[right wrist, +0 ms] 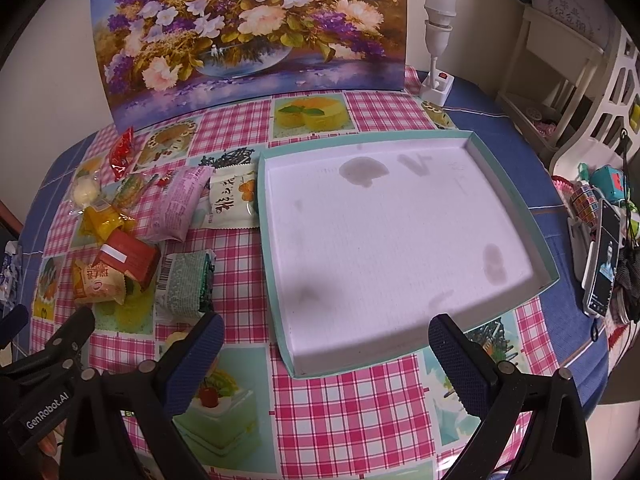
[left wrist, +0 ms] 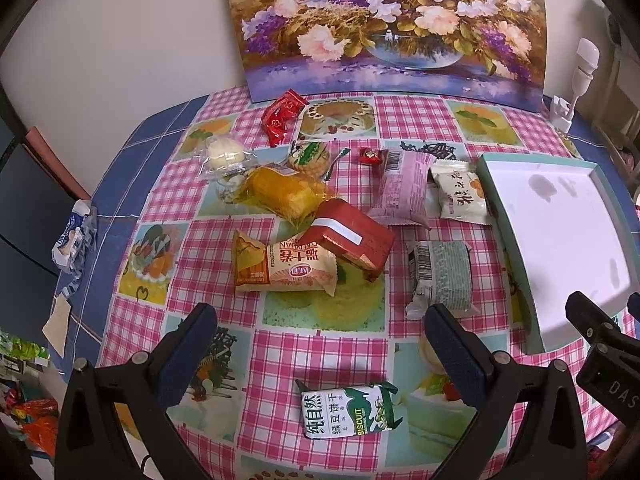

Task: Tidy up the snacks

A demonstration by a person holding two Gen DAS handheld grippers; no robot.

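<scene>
Several snack packets lie on the checked tablecloth: a green biscuit pack [left wrist: 349, 410] nearest my left gripper [left wrist: 320, 344], a beige packet [left wrist: 286, 266], a red box [left wrist: 348, 238], a grey-green pack [left wrist: 442, 276], a pink pack [left wrist: 404, 186], a white packet [left wrist: 460, 194], a yellow cake [left wrist: 282, 194] and red candy wrappers [left wrist: 281, 114]. The left gripper is open and empty above the cloth. The shallow teal tray [right wrist: 276, 280] with a white stained floor holds nothing. My right gripper [right wrist: 324, 344] is open and empty over the tray's near edge.
A flower painting [right wrist: 248, 28] leans on the wall at the back. A white lamp [right wrist: 438, 36] stands at the back right. A phone [right wrist: 604, 264] and clutter sit at the right table edge. A crumpled wrapper [left wrist: 74, 240] lies at the left edge.
</scene>
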